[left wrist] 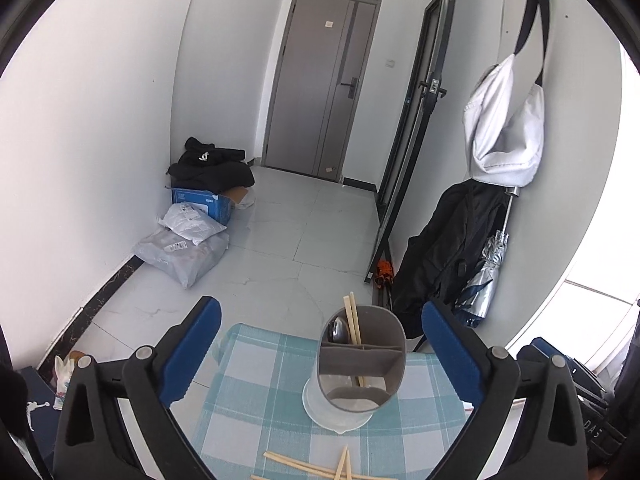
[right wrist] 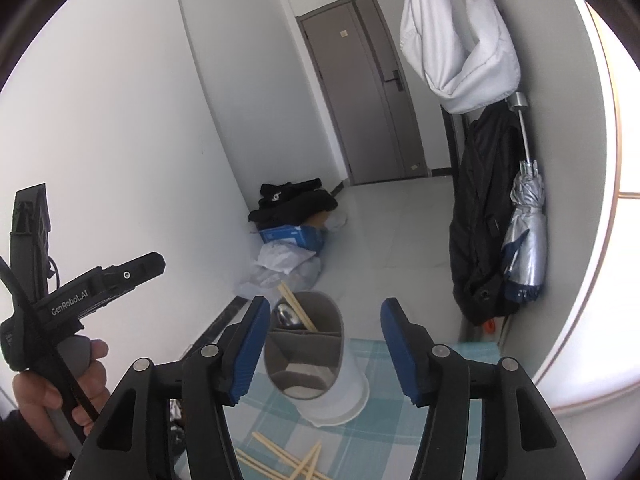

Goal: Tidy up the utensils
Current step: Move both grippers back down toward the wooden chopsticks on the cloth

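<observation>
A grey utensil holder (left wrist: 360, 364) with divided compartments stands in a white base on the checked tablecloth (left wrist: 260, 400). Its far compartment holds a pair of chopsticks (left wrist: 352, 320) and a metal spoon (left wrist: 338, 330). Loose wooden chopsticks (left wrist: 320, 468) lie on the cloth near the front edge. My left gripper (left wrist: 320, 356) is open and empty, above the cloth, with the holder between its fingers' line of sight. My right gripper (right wrist: 326, 348) is open and empty, above the holder (right wrist: 308, 348) and the loose chopsticks (right wrist: 288, 460).
The small table stands in a hallway. Parcels and a blue box (left wrist: 200, 204) with black clothes lie on the floor at left. A black jacket (left wrist: 452, 248), a folded umbrella (left wrist: 486, 272) and a white bag (left wrist: 504, 132) hang on the right wall.
</observation>
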Available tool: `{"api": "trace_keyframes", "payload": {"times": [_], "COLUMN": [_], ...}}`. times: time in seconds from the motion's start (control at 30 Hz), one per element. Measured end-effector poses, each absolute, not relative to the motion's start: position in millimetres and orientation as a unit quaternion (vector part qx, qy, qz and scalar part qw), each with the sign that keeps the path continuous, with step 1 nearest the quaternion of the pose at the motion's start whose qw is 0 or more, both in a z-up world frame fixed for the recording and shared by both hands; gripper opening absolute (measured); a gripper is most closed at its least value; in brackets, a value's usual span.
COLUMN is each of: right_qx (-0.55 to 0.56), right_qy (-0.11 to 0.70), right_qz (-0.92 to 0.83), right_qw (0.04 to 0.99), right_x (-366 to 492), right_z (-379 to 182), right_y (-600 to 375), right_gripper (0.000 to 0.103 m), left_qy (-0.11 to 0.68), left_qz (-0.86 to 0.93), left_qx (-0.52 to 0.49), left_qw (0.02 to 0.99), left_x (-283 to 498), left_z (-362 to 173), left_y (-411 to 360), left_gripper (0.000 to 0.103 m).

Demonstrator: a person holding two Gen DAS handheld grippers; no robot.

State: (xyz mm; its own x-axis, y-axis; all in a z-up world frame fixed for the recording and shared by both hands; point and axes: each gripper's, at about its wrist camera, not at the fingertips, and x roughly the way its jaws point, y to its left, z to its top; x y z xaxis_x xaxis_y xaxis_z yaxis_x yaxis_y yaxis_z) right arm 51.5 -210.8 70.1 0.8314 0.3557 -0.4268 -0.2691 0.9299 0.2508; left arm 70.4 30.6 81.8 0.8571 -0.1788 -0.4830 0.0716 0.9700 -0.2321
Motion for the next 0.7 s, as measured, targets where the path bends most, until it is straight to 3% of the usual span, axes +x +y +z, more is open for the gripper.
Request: {"api": "trace_keyframes", "payload": {"times": [0.33, 0.7], "right_qx": [0.088, 0.066], "right_qy": [0.223, 0.243], "right_qz": [0.156, 0.147], "right_qw": [0.958, 0.956], "right_x": [0, -27], "right_z": [55, 6], "right_y": [-204, -191], "right_gripper": [0.083, 0.088], "left_qy": [0.242, 0.27], "left_qz": [-0.055, -0.041], "left_qx": [-0.096, -0.088], "left_qw": [0.964, 0.958], "left_x": [21, 3], "left_z": [70, 18], "left_y": [31, 29], "left_gripper": [0.102, 0.102]}}
